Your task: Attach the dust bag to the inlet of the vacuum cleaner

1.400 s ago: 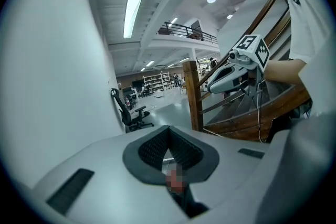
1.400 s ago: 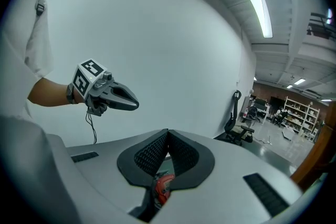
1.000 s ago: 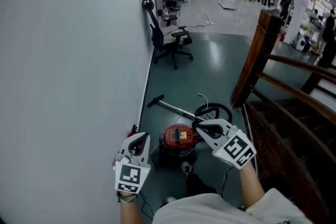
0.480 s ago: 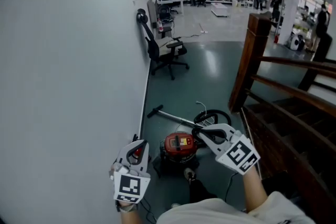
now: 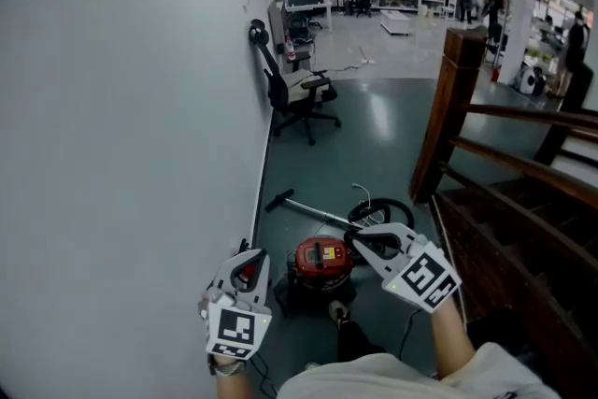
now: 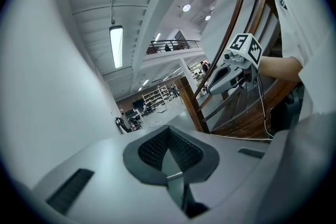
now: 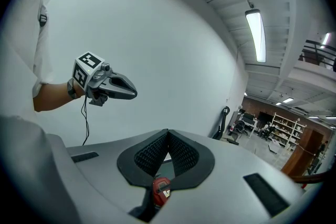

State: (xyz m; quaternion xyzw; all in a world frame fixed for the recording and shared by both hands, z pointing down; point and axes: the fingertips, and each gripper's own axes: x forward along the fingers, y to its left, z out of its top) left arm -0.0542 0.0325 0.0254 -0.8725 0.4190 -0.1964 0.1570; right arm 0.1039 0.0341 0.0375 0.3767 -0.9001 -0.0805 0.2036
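Observation:
The red canister vacuum cleaner [image 5: 322, 259] stands on the dark floor by the wall, below and between both grippers. Its black hose [image 5: 381, 210] lies coiled behind it, and a wand [image 5: 304, 206] stretches to the left. No dust bag shows in any view. My left gripper [image 5: 250, 259] hangs left of the vacuum, shut and empty, as its own view confirms [image 6: 169, 131]. My right gripper [image 5: 361, 244] hovers over the vacuum's right side, also shut on nothing [image 7: 168, 136]. A bit of the red vacuum [image 7: 161, 186] shows under its jaws.
A plain wall [image 5: 121, 154] runs along the left. A wooden post and railing [image 5: 450, 117] with dark stairs [image 5: 523, 248] close the right. An office chair [image 5: 299, 93] stands farther back by the wall. The person's shoe [image 5: 336, 311] is just in front of the vacuum.
The head view has tilted up a little, showing more of the far room. Both grippers stay shut and keep almost the same place over the vacuum.

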